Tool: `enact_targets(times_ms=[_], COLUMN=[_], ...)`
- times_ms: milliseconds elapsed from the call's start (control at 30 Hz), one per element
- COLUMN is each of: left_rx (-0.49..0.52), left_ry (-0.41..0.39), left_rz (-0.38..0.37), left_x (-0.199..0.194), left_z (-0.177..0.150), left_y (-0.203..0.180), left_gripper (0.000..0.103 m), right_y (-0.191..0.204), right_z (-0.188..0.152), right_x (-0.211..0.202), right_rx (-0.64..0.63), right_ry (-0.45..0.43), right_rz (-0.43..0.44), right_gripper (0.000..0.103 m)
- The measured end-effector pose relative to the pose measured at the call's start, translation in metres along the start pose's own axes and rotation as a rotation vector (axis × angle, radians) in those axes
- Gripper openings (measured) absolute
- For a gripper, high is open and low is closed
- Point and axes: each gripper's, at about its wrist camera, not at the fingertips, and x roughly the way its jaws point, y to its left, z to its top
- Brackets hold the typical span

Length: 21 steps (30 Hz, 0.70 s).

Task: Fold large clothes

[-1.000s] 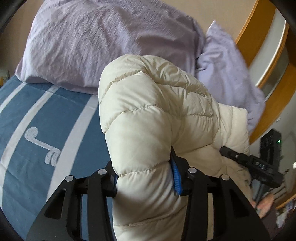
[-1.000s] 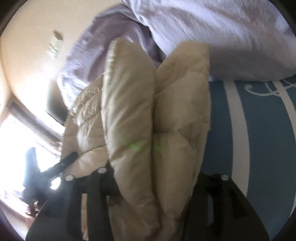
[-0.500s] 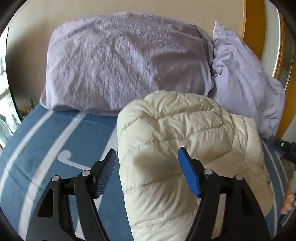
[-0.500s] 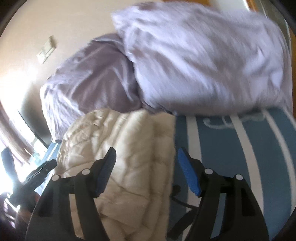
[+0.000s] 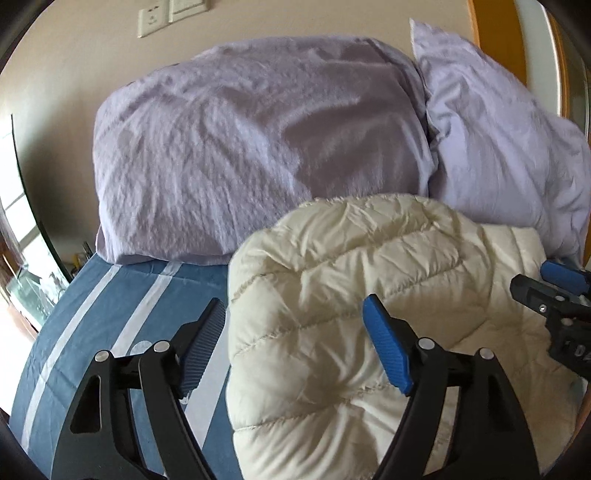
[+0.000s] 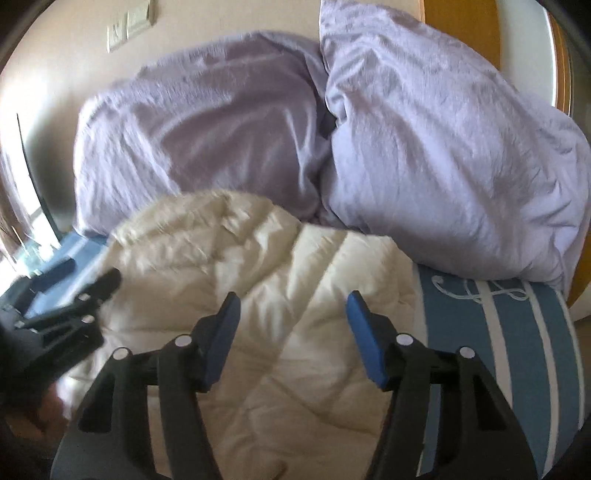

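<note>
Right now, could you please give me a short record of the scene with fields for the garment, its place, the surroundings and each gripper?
garment: cream quilted jacket, folded into a puffy bundle
place: lying on the blue striped bedspread, its far edge against the pillows
surroundings: two lilac pillows, the left pillow and the right pillow, leaning at the wall; wall sockets above
left gripper: jaws opening, apart from the jacket, nothing held
right gripper: jaws closing, over the jacket, nothing gripped
</note>
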Motion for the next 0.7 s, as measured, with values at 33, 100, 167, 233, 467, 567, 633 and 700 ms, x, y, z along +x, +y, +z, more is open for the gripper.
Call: enact_targets(times_ms=[33,100,167,233,467,567,633,700], left_rx=[0.009,0.021,0.025,0.027,0.03,0.023,0.019,0.015], left_ry=[0.007,0.022,0.028,0.028,0.035,0.041,0.044,0.046], left_rz=[0.0,-0.003,-0.014,-0.02,-0.033,-0.04,-0.043,-0.046], left_x=[0.003,0.01,0.016,0.019,0.03,0.034,0.037,0.039], left_z=[-0.002,-0.006,-0.01,-0.012,-0.017,-0.019,-0.02,-0.021], left_y=[-0.002,-0.006,-0.009,-0.012,-0.017,-0.017,-0.017,-0.017], left_gripper=[0.078,0.078,0.078,0.078,0.079,0.08,0.081,0.082], right_y=[-0.002,-0.009,-0.014,-0.017,-0.026,-0.027,-0.027,-0.028], right_z=[-0.005,-0.014,-0.021,-0.026,-0.033,-0.035,-0.036,-0.037], right_x=[0.007,0.018,0.023,0.027,0.038,0.041,0.043,0.045], right_rx=[-0.003,0.007,0.022,0.03,0.064,0.072,0.075,0.08], right_ry=[0.019,0.042,0.046,0.048,0.059,0.063,0.063,0.064], right_rz=[-0.019,-0.026,-0.018,-0.018,-0.004,0.005,0.009,0.014], right_gripper=[0.054,0.051,0.05,0.05,0.051,0.051,0.051,0.051])
